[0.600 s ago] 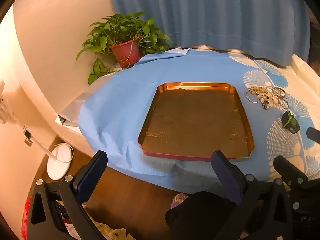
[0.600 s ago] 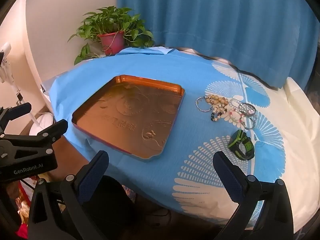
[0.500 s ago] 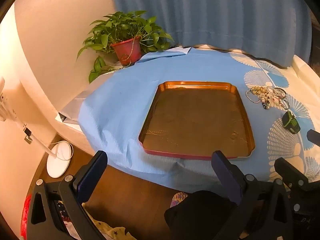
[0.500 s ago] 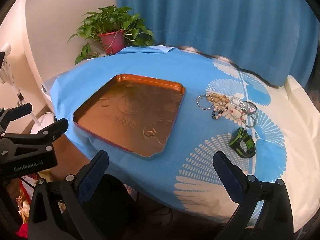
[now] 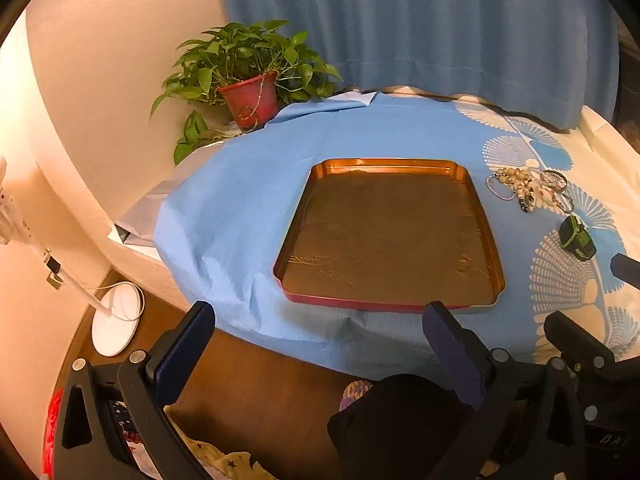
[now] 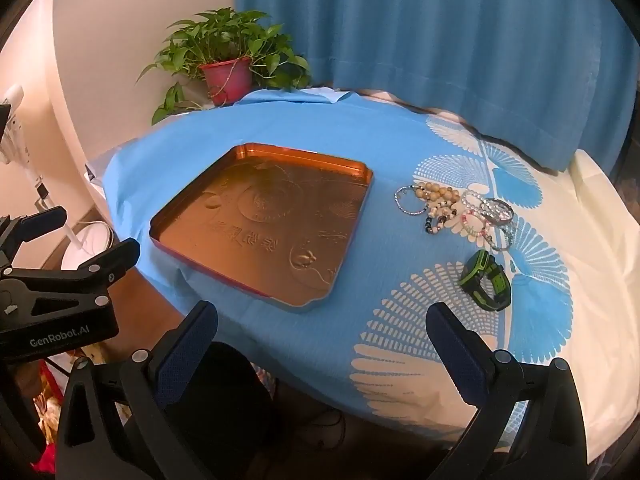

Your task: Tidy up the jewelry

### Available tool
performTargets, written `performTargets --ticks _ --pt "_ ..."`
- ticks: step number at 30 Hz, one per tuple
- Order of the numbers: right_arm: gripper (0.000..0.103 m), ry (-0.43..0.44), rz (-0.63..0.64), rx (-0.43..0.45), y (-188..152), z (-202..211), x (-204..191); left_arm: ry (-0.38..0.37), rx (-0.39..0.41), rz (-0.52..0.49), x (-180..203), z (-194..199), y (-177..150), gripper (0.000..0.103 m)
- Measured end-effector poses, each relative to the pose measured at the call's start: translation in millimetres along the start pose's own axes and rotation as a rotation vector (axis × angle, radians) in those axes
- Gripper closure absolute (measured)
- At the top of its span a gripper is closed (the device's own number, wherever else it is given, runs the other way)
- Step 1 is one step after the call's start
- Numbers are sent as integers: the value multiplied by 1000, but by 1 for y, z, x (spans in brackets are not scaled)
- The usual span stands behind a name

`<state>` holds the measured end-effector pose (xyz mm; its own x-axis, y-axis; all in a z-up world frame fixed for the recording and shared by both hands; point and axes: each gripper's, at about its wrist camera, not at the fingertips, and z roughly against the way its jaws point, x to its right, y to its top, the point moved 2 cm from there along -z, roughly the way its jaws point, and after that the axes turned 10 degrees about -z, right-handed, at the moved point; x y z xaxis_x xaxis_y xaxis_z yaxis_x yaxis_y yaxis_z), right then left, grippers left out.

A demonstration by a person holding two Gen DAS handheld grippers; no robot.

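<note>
Bracelets [image 6: 456,210] lie beside the tray [image 6: 360,168]; both grippers hover low, jaws spread.

The left gripper [image 5: 320,344] has its two blue-padded fingers spread wide, one fingertip [image 5: 188,340] at 7 o'clock in its own view and the other at 5 o'clock, with nothing between them. The right gripper [image 6: 322,344] is spread just as wide and also holds nothing, its fingertips [image 6: 452,344] low in its view. In the right wrist view the left gripper shows at 9 o'clock, black-bodied, fingers apart. In the left wrist view part of the right gripper shows at 4 o'clock.
</note>
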<state>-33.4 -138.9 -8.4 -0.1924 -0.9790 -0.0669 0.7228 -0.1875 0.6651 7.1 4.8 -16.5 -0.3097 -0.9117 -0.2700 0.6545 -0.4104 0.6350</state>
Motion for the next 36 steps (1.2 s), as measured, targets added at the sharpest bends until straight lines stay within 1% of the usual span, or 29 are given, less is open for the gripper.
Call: performTargets --ticks 36 --pt "0 11 1 5 3 13 -9 6 7 7 -6 9 -4 0"
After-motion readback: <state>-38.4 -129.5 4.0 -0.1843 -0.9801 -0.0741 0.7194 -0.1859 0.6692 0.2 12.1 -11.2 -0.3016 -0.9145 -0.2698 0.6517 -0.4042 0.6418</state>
